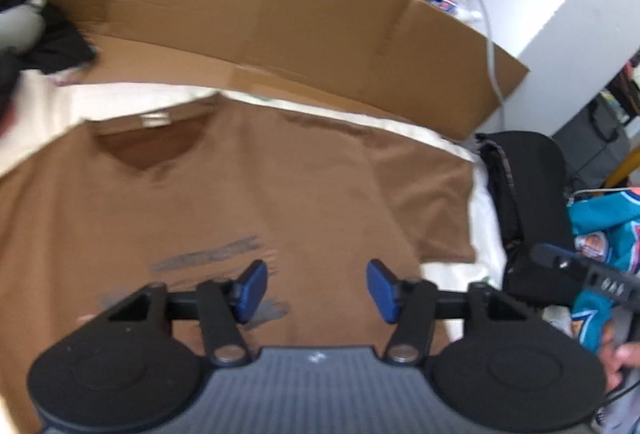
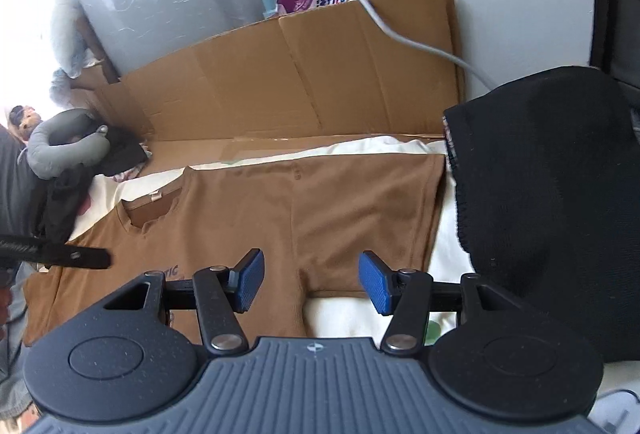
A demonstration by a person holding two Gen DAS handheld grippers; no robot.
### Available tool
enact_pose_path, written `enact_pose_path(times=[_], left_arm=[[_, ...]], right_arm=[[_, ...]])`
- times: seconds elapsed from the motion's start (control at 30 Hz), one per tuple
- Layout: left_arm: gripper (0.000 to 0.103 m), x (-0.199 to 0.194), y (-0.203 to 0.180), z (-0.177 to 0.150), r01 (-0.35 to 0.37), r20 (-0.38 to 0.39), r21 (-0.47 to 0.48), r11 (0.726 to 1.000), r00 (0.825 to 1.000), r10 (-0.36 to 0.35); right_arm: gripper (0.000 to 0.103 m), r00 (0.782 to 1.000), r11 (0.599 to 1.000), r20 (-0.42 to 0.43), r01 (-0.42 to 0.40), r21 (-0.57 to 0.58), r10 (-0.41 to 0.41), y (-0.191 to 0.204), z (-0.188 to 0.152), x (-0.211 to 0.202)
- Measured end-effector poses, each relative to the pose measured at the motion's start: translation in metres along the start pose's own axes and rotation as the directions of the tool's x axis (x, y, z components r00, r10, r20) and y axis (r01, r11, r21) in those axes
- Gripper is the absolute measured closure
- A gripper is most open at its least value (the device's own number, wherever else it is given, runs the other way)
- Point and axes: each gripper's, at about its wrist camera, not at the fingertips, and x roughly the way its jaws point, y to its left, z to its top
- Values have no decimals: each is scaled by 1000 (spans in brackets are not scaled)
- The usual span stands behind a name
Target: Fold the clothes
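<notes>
Cardboard (image 2: 300, 82) backs the white sheet (image 2: 360, 150) over which both tools, left tool (image 1: 316, 288) and right tool (image 2: 311, 280), hover released and empty above the brown shirt (image 2: 280, 218), which lies flat, front up, sleeve spread, so no fold appears made yet.

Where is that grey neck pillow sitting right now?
In the right wrist view, the grey neck pillow lies at the far left, beyond the brown T-shirt's collar, against dark clothes at the foot of the cardboard.
</notes>
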Motion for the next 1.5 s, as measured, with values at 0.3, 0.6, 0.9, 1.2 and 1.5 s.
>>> enact_pose_path(times=[0.3, 0.6, 0.9, 1.2, 1.5], left_arm=[[88, 81, -54, -7, 53, 2, 128, 990, 999, -54], [90, 131, -75, -23, 90, -26, 157, 983, 996, -87], [91, 152, -79, -36, 80, -53, 152, 985, 996, -73], [90, 155, -88, -36, 62, -82, 221, 973, 996, -44], [90, 160, -93, -29, 69, -69, 257, 964, 996, -53]], right_arm=[[45, 999, 995, -21, 29, 93, -27, -32, -32, 50], [45, 996, 944, -63, 78, 322, -60, -70, -40, 79], [47, 994, 824, -101, 90, 560, -40, -90, -51, 99], [100, 993, 769, -66, 114, 629, -94, -104, -40, 94], [94, 998, 795, -46, 60, 603, -41, -102, -37, 94]])
